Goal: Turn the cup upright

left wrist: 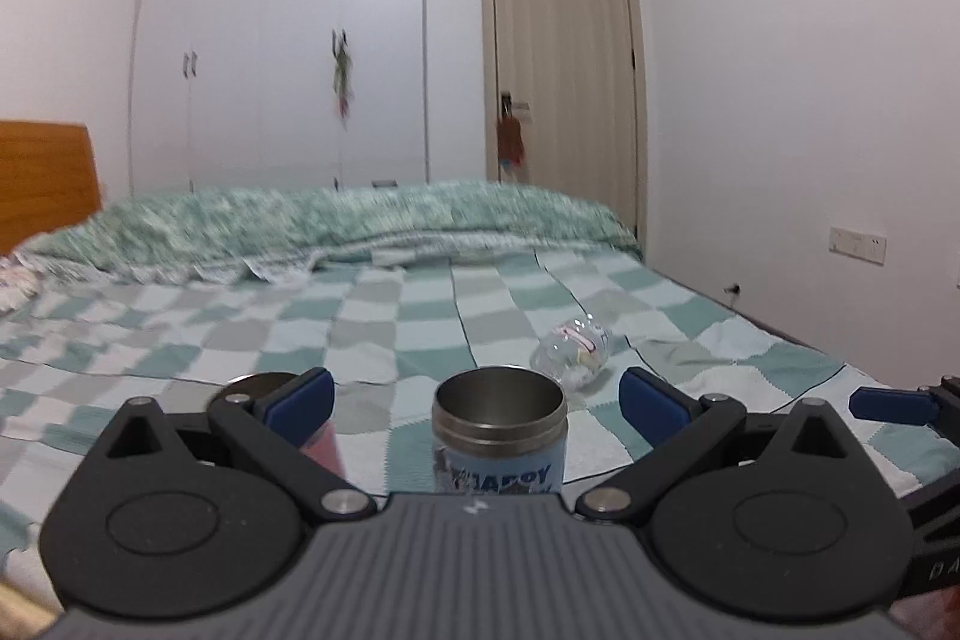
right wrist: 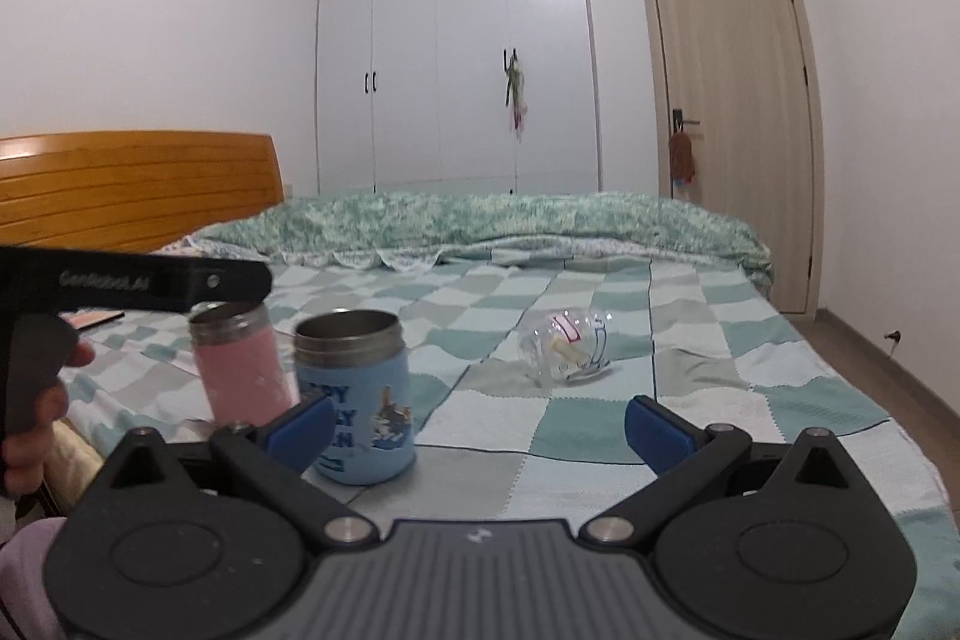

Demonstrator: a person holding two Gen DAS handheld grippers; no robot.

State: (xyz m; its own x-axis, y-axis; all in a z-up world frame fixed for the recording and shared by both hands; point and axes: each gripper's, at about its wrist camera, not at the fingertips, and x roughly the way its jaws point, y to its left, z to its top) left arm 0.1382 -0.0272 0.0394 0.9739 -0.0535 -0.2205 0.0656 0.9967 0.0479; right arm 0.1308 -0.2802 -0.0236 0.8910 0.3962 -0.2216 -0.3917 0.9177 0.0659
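A blue steel cup [left wrist: 499, 433] with cartoon print stands upright on the checked bedspread, between the open blue fingers of my left gripper [left wrist: 477, 400], not touched. It also shows in the right wrist view [right wrist: 354, 394], next to an upright pink steel cup [right wrist: 240, 364]. A clear glass mug [right wrist: 567, 349] lies on its side further out on the bed; it also shows in the left wrist view [left wrist: 570, 352]. My right gripper [right wrist: 480, 427] is open and empty, with the glass mug ahead of it. The left gripper's body [right wrist: 132, 280] appears at the left.
The bed [right wrist: 690, 430] has a folded green quilt [right wrist: 480, 226] at the far side and a wooden headboard [right wrist: 132, 184] at the left. A white wardrobe [right wrist: 456, 40] and a door [right wrist: 732, 112] stand behind. The bed's right edge drops to the floor.
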